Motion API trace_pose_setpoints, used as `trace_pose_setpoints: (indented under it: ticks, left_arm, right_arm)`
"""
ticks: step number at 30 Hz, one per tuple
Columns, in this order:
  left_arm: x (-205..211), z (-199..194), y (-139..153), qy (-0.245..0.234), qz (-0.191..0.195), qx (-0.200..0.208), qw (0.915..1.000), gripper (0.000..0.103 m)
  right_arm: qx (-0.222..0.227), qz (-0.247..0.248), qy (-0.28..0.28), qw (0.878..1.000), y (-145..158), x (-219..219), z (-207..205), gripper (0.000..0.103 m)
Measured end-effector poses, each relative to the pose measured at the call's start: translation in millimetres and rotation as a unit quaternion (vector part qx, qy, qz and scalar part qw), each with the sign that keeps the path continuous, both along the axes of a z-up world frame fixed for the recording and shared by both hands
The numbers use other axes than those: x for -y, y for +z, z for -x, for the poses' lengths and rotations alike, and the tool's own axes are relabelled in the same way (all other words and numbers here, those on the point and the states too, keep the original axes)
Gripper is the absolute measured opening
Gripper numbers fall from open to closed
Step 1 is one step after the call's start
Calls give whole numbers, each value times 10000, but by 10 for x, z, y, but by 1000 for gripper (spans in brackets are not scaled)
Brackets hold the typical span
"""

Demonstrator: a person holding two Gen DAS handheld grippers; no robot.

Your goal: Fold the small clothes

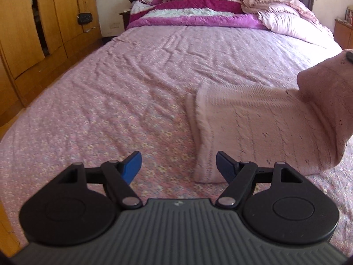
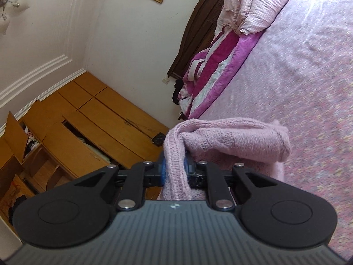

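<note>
Pink knit, a small sweater, lies partly on the bed just ahead and to the right of our left tongs, while its far side rises off the bed toward our right tongs. We have those right tongs clenched on a ribbed edge of the sweater, which drapes over and beyond the fingertips; we judge this lift is meant to carry that side over the rest as a fold. Our left tongs hang released above the flowered bedsheet, nothing between the blue pads, likely waiting to pin or take the near edge. Beyond both tongs lie the striped quilt and, to the left, the wooden wardrobe.
</note>
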State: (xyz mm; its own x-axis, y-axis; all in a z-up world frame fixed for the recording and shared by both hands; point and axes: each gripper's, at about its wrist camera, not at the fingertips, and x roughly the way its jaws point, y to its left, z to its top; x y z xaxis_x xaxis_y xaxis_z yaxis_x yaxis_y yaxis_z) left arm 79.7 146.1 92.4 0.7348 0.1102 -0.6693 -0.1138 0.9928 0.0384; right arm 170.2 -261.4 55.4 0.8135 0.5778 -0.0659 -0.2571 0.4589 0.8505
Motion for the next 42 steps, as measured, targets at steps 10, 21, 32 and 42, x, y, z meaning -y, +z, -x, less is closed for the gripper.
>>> trace_pose_setpoints:
  ticks: [10, 21, 32, 42]
  left_arm:
    - [-292, -14, 20, 250, 252, 138, 9993, 76]
    - [-637, 36, -167, 555, 358, -6, 9978, 76]
    - [-690, 39, -161, 425, 548, 172, 9974, 76]
    - [-324, -179, 34, -387, 566, 479, 9965, 76]
  right_arm:
    - [-62, 7, 559, 9984, 73, -865, -173, 17]
    - [-833, 1236, 1425, 9785, -324, -1988, -350, 18]
    - [-575, 1298, 1415, 9797, -214, -2044, -104, 60]
    - [-412, 1761, 211, 9833, 1, -1288, 482, 66]
